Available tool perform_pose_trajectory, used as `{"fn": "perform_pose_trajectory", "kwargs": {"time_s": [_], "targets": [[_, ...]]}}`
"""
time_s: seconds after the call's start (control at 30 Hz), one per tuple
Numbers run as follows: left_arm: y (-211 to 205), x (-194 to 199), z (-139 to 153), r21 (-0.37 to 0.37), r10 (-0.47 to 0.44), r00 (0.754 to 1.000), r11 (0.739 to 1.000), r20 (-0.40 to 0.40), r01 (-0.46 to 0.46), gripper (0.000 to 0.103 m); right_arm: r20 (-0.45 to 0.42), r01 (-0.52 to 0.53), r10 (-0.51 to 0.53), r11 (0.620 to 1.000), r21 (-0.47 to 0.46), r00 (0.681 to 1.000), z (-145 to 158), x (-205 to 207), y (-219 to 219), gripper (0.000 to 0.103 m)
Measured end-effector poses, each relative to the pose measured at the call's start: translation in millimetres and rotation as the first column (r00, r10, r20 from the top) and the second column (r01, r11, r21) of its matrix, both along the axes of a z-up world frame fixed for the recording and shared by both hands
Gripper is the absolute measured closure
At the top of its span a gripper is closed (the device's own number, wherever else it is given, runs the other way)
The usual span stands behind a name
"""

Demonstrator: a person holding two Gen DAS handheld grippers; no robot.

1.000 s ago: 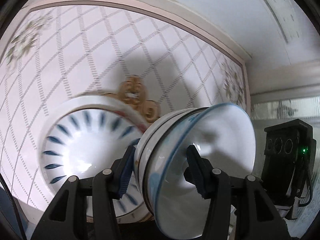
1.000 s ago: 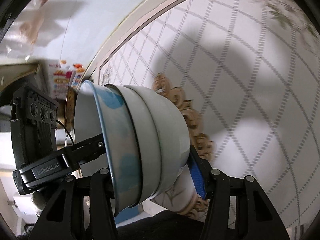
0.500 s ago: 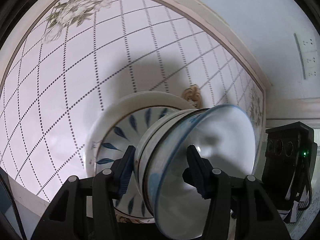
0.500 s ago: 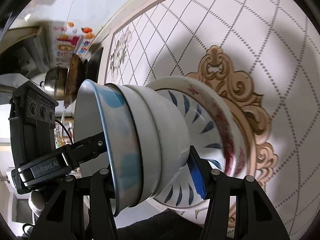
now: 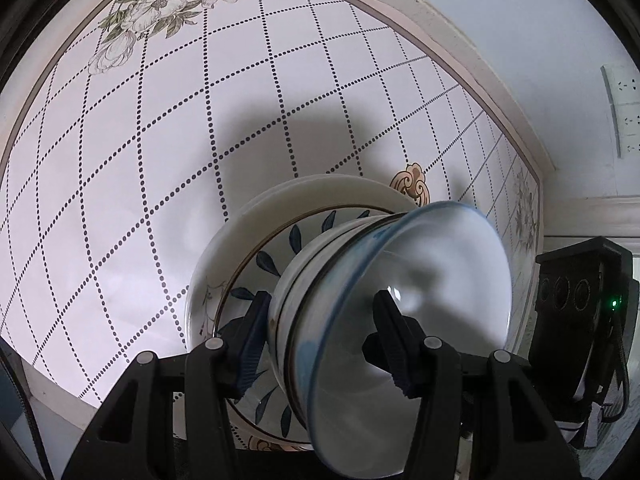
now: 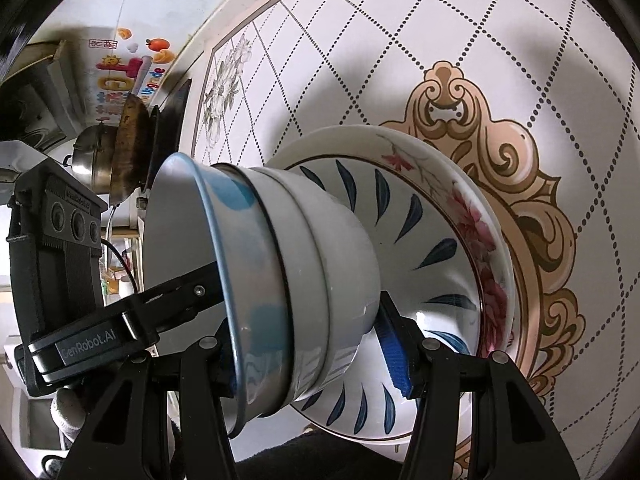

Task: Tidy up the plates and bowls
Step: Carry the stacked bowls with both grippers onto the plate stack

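A stack of nested white bowls with blue rims (image 5: 360, 304) is gripped from both sides. My left gripper (image 5: 320, 340) is shut on the stack's rim, one finger inside the top bowl. My right gripper (image 6: 312, 344) is shut on the opposite side of the same stack (image 6: 288, 280). Just under the stack lie stacked plates: a blue-leaf plate (image 6: 432, 256) on a pink-flower plate (image 6: 480, 216); both also show in the left wrist view (image 5: 256, 264). Whether the stack's base touches the plate is hidden.
The plates sit on a white table with a dotted diamond pattern (image 5: 160, 160) and a gold ornament (image 6: 500, 140). Each view shows the other gripper's black camera body (image 5: 580, 300). A metal pot (image 6: 96, 160) and pans stand beyond the table's far end.
Both grippers have carried the bowl stack over the table toward the plates; the plates now sit directly behind the stack's base, and the grip is unchanged.
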State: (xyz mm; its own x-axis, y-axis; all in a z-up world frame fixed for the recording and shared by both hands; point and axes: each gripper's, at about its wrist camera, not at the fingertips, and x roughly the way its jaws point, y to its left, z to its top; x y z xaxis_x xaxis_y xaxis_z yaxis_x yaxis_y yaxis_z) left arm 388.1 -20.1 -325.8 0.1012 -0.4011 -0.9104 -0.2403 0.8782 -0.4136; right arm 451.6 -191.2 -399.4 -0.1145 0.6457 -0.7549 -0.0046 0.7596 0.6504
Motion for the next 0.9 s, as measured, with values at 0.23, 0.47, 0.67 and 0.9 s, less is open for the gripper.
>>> {"fn": "perform_pose_trajectory", "kwargs": {"time_s": [0.23,0.47,0.67,0.9], "targets": [[-6,2,5,0.068,-0.031,0.999,0.997,0.022,0.03,0.055,-0.003,-0.006,0.006,1.0,-0.015,1.0,2,-1,2,0.046],[-2,-7,26,0.19,-0.06,0.997,0.981,0.054,0.049,0.053,0.037,-0.018,0.021,0.997,-0.069,0.999,16,-3,4,0.044],[4,-23,52,0.248,-0.106,0.987,0.966,0.124,0.073,0.053,0.122,0.002,0.014,0.992,-0.129,0.992,51,-11,0,0.04],[8,-48,96,0.321,-0.223,0.942,0.937,0.253,0.135,0.02,0.281,0.111,-0.048,0.972,-0.21,0.958,119,-43,-2,0.017]]}}
